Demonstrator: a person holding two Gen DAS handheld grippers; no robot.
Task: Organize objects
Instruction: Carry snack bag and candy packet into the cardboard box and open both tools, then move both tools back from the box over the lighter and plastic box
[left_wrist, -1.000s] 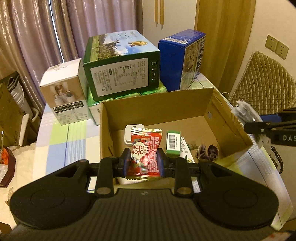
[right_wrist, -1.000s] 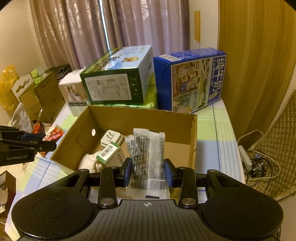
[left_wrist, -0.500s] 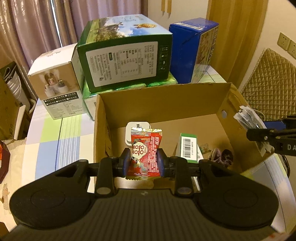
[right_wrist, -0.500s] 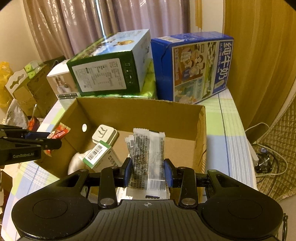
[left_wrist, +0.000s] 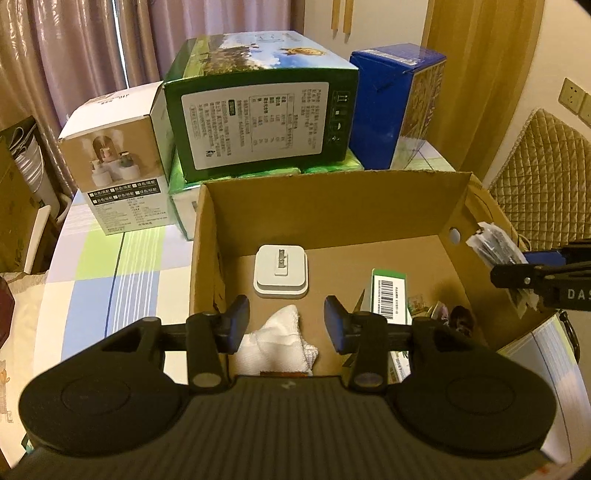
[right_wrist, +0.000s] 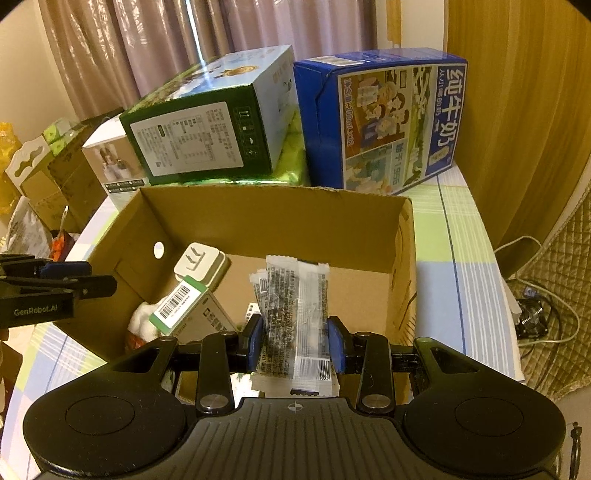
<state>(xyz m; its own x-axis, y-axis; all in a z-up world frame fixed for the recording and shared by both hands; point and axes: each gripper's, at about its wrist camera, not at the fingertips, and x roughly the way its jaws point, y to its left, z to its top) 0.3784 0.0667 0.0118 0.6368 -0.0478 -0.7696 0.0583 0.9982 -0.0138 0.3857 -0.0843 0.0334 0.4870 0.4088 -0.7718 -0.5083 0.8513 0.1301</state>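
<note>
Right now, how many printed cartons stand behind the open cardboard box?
3: a white carton at left, a green carton in the middle, a blue carton at right. Others may be hidden.

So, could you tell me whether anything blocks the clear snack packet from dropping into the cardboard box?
Nothing visible does: the right gripper holds the packet above the open cardboard box, over bare floor.

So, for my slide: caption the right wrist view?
Right gripper holds clear snack packets above the cardboard box.
</note>
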